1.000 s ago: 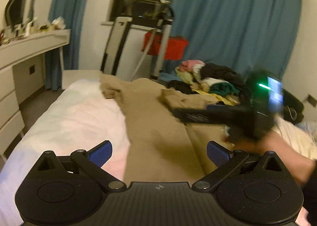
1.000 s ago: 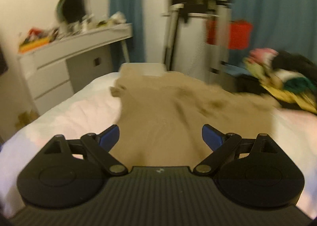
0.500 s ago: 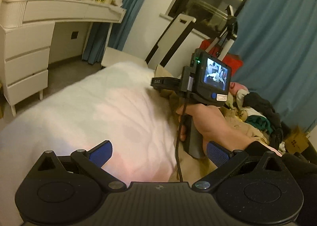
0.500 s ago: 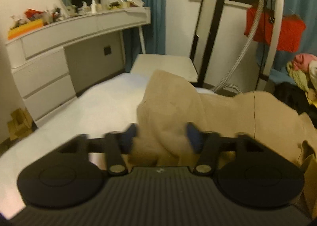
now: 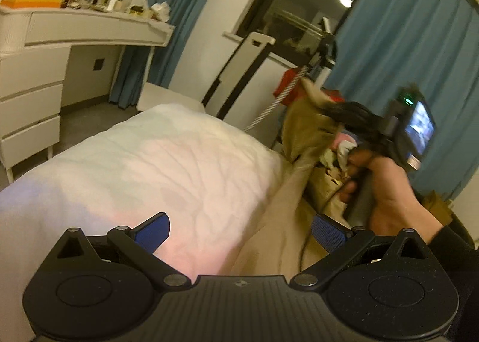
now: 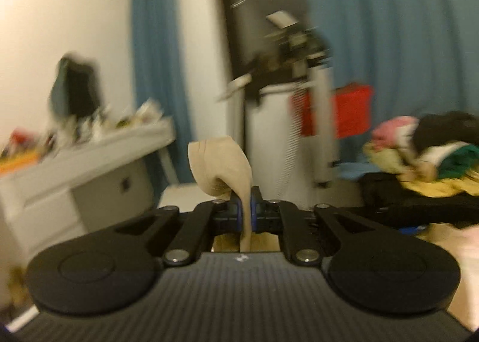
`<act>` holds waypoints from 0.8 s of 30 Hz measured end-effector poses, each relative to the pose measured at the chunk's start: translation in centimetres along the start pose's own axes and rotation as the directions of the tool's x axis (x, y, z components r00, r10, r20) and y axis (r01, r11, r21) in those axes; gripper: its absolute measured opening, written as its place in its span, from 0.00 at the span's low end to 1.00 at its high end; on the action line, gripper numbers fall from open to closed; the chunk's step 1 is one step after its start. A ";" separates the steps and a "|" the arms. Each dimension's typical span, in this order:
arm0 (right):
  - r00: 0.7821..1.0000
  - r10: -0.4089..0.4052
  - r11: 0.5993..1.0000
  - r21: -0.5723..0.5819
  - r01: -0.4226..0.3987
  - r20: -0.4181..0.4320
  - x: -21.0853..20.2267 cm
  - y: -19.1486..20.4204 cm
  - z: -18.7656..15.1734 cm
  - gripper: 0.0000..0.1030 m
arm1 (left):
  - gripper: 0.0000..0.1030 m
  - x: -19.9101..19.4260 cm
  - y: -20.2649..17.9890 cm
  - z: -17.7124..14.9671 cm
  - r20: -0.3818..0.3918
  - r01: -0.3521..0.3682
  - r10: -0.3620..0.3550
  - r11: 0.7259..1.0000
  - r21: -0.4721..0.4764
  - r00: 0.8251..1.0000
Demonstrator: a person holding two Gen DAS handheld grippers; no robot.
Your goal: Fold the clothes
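Note:
A tan garment (image 5: 278,216) lies along the right side of the white bed (image 5: 167,168). My right gripper (image 6: 245,210) is shut on one end of the tan garment (image 6: 227,162) and holds it up off the bed. In the left wrist view that right gripper (image 5: 329,111) and its hand are at the right, with the cloth hanging from it. My left gripper (image 5: 239,231) is open and empty, low over the bed near the garment's near end.
A white dresser (image 5: 45,66) with clutter stands at the left. A pile of mixed clothes (image 6: 419,159) lies at the far right. A white stand with a red basket (image 6: 338,111) and blue curtains (image 5: 389,57) are behind the bed.
My right gripper closed on the garment's far end and lifted it up and back. The left gripper's view swung left, then back towards the bed end.

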State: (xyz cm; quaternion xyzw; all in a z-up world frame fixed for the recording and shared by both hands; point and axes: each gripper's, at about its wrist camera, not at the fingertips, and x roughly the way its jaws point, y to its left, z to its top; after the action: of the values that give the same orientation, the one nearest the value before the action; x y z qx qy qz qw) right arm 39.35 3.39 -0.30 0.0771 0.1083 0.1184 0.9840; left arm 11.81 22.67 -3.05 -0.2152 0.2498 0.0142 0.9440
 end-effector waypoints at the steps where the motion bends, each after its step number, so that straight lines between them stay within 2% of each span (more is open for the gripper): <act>1: 0.999 -0.033 0.999 0.030 0.032 0.017 -0.8 -1.8 0.0 0.09 | 0.99 -0.2 -0.6 -0.2 -0.002 0.008 -0.008 1.000 0.015 1.000; 3: 0.996 -0.093 0.991 0.095 0.092 0.015 -1.7 -5.4 -0.7 0.09 | 0.99 -0.2 -1.5 -0.7 -0.008 0.024 -0.023 0.999 0.048 1.000; 9: 0.972 -0.207 0.944 0.237 0.228 -0.108 -0.8 -14.4 -6.2 0.09 | 0.99 1.2 -3.8 -2.2 -0.050 0.046 -0.039 0.989 0.139 0.998; 13: 0.967 -0.189 0.936 0.266 0.230 -0.170 0.8 -16.6 -9.1 0.09 | 0.99 3.1 -5.0 -3.0 -0.087 0.042 -0.027 0.984 0.173 0.996; 18: 0.967 -0.162 0.946 0.247 0.209 -0.199 0.6 -16.0 -9.2 0.16 | 0.99 5.0 -5.9 -3.4 -0.118 0.036 -0.010 0.976 0.214 0.993; 19: 0.964 -0.154 0.953 0.226 0.203 -0.216 0.3 -15.7 -8.9 0.30 | 0.99 5.3 -6.1 -3.4 -0.122 0.036 -0.009 0.974 0.223 0.992; 20: 0.963 -0.147 0.956 0.216 0.196 -0.224 -0.2 -15.5 -8.6 0.54 | 0.99 5.4 -6.3 -3.5 -0.127 0.040 -0.011 0.972 0.230 0.992; 22: 0.968 -0.141 0.954 0.232 0.189 -0.209 -2.1 -15.4 -7.8 0.79 | 0.99 5.3 -6.6 -3.7 -0.129 0.048 -0.016 0.968 0.246 0.992; 24: 0.973 -0.134 0.952 0.247 0.180 -0.189 -4.2 -15.1 -6.8 0.79 | 0.99 4.9 -6.9 -4.0 -0.125 0.053 -0.020 0.963 0.265 0.992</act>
State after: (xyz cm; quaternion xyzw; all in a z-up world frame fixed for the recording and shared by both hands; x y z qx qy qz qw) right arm 37.05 -11.31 -8.71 0.1876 0.2123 0.0303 0.9585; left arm 15.19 14.40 -5.74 -0.0909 0.3023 -0.0502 0.9475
